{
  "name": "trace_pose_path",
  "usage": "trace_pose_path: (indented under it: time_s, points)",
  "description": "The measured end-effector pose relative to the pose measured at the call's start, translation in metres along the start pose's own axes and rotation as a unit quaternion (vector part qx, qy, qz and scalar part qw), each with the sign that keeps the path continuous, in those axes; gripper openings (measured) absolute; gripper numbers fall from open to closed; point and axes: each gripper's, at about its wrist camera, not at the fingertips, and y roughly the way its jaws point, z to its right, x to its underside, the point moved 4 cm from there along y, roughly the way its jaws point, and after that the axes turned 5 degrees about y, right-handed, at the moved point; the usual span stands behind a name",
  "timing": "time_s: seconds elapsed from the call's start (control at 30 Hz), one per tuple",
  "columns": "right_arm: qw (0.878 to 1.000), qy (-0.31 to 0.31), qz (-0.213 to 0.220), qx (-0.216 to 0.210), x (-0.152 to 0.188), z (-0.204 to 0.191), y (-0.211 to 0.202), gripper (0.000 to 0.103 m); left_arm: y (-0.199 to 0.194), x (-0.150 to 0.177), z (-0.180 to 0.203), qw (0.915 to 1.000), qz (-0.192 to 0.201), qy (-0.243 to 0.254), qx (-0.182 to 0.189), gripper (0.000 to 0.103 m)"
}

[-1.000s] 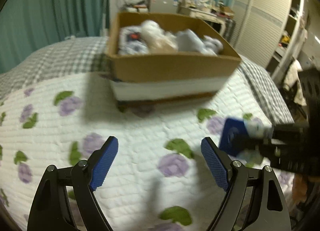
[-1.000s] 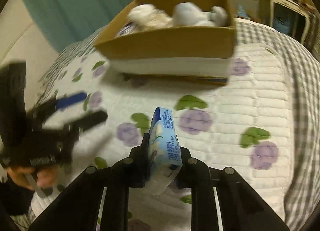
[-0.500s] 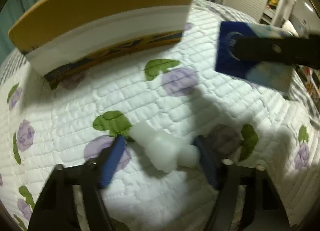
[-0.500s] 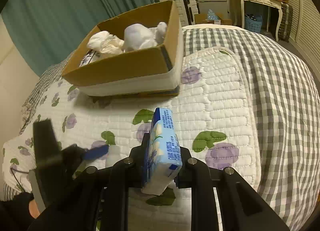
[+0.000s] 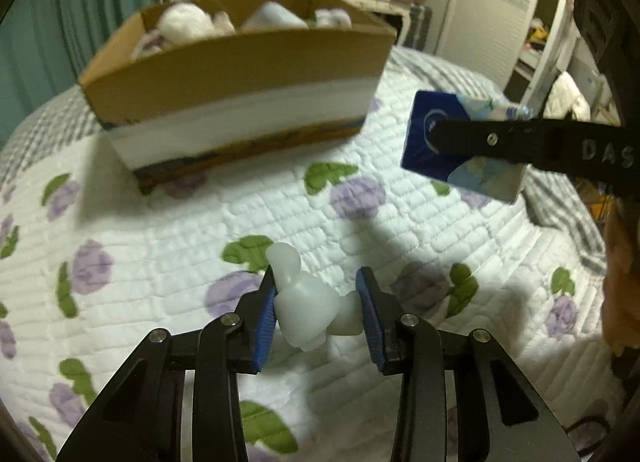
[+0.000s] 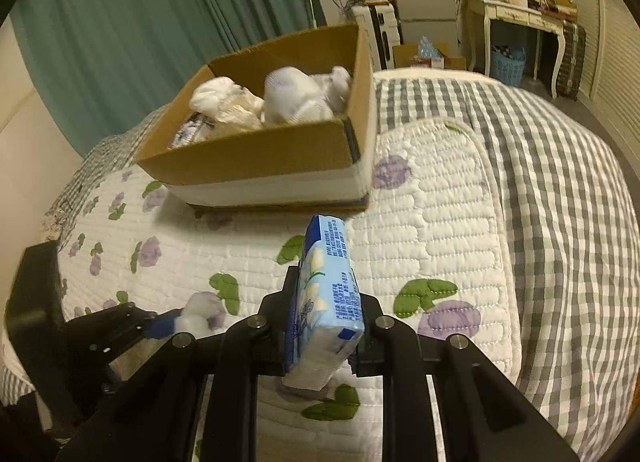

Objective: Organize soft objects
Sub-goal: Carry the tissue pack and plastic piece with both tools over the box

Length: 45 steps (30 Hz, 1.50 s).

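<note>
My left gripper (image 5: 318, 304) is shut on a soft white toy figure (image 5: 304, 306), held just above the flowered quilt (image 5: 160, 262). My right gripper (image 6: 326, 326) is shut on a blue tissue pack (image 6: 326, 294), held upright above the quilt; the pack also shows in the left wrist view (image 5: 452, 145) at the right. The cardboard box (image 5: 240, 101) holding several white soft things (image 6: 296, 97) stands on the bed ahead of both grippers. In the right wrist view the left gripper (image 6: 172, 322) with the toy (image 6: 192, 320) is at the lower left.
A grey checked blanket (image 6: 560, 201) covers the bed to the right of the quilt. Green curtains (image 6: 120, 21) hang behind the box. A dressing table (image 6: 520, 9) and small cabinets (image 6: 420, 29) stand beyond the bed.
My left gripper has closed on the white toy and lifted it slightly, tilting up toward the box. My right gripper has kept the tissue pack and moved a little nearer the box.
</note>
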Motion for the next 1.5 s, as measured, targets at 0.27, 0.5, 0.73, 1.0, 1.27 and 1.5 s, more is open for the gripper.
trace_pose_path:
  time_s: [0.27,0.5,0.73,1.0,1.27,1.5]
  points:
    - [0.998,-0.027,0.056,0.002,-0.005,-0.031,-0.045,0.019,-0.054,-0.01,-0.007,0.9982,0.057,-0.008,-0.018,0.037]
    - [0.993,-0.047,0.109,0.007,-0.006,-0.06,-0.101,0.019,-0.109,-0.039,-0.006,0.9923,0.117,-0.029,-0.031,0.037]
    - [0.986,-0.064,0.157,-0.007,-0.014,-0.089,-0.158,0.019,-0.173,-0.059,-0.021,0.9816,0.179,-0.044,-0.05,0.037]
    - [0.964,-0.111,0.24,-0.009,-0.034,-0.134,-0.227,0.019,-0.239,-0.09,-0.028,0.963,0.257,-0.045,-0.066,0.037]
    - [0.948,-0.128,0.29,0.001,-0.074,-0.156,-0.249,0.019,-0.261,-0.138,-0.039,0.949,0.304,-0.038,-0.074,0.037]
    - [0.943,-0.125,0.309,0.002,-0.112,-0.152,-0.224,0.019,-0.231,-0.175,-0.049,0.9507,0.302,-0.03,-0.066,0.037]
